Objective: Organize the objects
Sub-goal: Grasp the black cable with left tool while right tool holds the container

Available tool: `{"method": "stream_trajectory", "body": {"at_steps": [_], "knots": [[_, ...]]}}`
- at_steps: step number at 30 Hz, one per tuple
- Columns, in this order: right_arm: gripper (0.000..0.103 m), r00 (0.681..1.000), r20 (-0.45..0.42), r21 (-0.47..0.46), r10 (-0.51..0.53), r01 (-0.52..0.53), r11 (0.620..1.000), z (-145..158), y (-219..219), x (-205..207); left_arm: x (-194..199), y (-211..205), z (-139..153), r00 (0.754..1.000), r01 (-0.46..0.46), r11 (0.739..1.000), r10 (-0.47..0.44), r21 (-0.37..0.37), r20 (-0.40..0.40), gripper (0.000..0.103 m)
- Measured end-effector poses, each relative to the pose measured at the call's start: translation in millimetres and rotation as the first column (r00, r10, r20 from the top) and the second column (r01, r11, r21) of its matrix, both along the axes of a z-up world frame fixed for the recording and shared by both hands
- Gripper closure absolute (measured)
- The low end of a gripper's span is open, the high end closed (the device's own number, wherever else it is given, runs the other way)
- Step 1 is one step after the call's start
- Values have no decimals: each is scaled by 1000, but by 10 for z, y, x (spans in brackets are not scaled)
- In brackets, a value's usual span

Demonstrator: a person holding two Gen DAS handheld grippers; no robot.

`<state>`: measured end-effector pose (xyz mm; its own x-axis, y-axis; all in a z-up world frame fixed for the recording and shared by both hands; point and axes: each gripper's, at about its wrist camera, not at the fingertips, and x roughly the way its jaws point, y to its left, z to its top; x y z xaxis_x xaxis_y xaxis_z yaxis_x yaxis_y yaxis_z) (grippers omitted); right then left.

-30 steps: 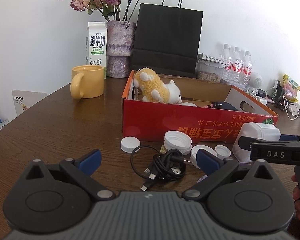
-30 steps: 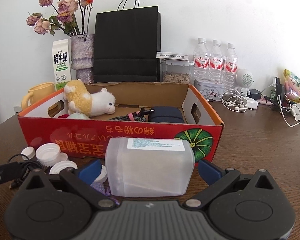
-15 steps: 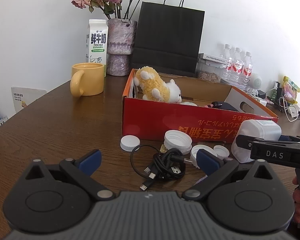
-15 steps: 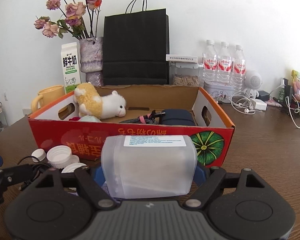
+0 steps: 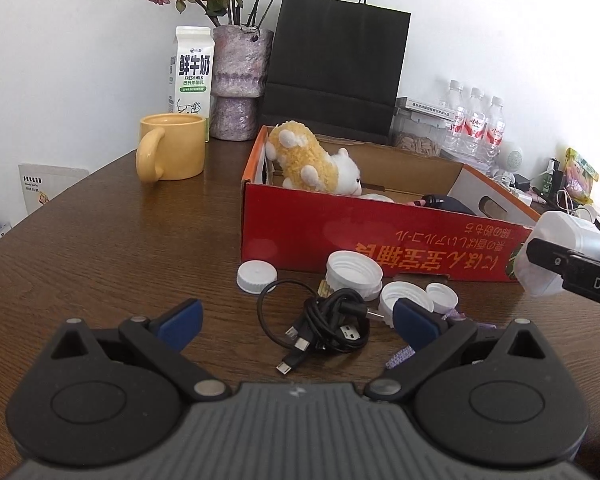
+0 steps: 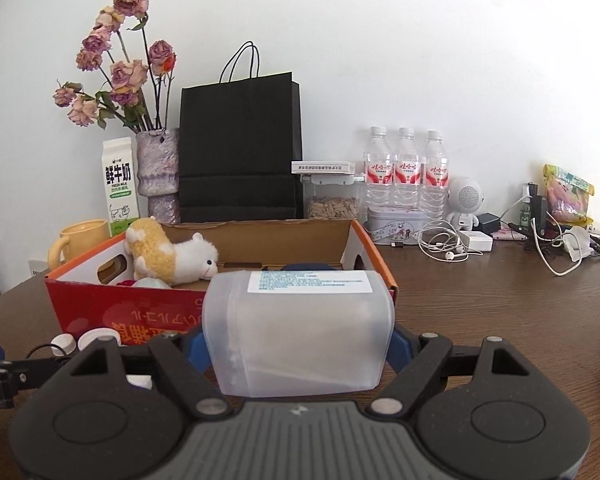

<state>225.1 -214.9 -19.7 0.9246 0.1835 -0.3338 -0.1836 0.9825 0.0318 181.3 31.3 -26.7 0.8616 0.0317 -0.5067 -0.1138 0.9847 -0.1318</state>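
My right gripper (image 6: 298, 346) is shut on a translucent white plastic container (image 6: 300, 332) with a label on top, both blue pads pressing its sides. It hangs above the table, just in front of the red cardboard box (image 6: 120, 308). In the left wrist view the same container (image 5: 564, 248) shows at the right edge, off the table. My left gripper (image 5: 296, 318) stands open low over the table, with a coiled black cable (image 5: 328, 320) lying just ahead between its fingers. The red box (image 5: 340, 236) holds a yellow-and-white plush toy (image 5: 316, 164) and a dark item.
Several white caps (image 5: 354, 274) lie in front of the box. A yellow mug (image 5: 172, 152), a milk carton (image 5: 190, 76), a vase with dried roses (image 5: 238, 80) and a black paper bag (image 5: 336, 68) stand behind. Water bottles (image 6: 406, 168), earphones (image 6: 448, 248) and chargers crowd the back right.
My right gripper's jaws closed from wide open onto the container and lifted it off the table towards the box. The left gripper has stayed where it was.
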Motion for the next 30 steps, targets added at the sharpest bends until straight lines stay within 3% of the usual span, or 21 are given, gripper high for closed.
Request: {"method": "stream_trajectory", "body": {"at_steps": [13, 17, 22, 27, 30], "knots": [[22, 999, 29, 28, -12, 11, 1000, 13, -210, -85, 86, 24, -49, 998, -13, 1000, 12, -14, -59, 0], [22, 999, 39, 13, 18, -19, 1000, 10, -155, -137, -35, 6, 10, 999, -35, 999, 35, 3, 28, 2], [22, 998, 44, 7, 39, -40, 999, 13, -111, -177, -183, -166, 103, 989, 10, 996, -24, 92, 146, 19], [22, 997, 49, 4, 52, -52, 999, 10, -94, -213, -98, -243, 104, 992, 55, 991, -68, 120, 108, 49], [22, 997, 54, 2, 58, -59, 998, 13, -87, -230, -27, -232, 71, 996, 67, 992, -73, 103, 60, 58]]}}
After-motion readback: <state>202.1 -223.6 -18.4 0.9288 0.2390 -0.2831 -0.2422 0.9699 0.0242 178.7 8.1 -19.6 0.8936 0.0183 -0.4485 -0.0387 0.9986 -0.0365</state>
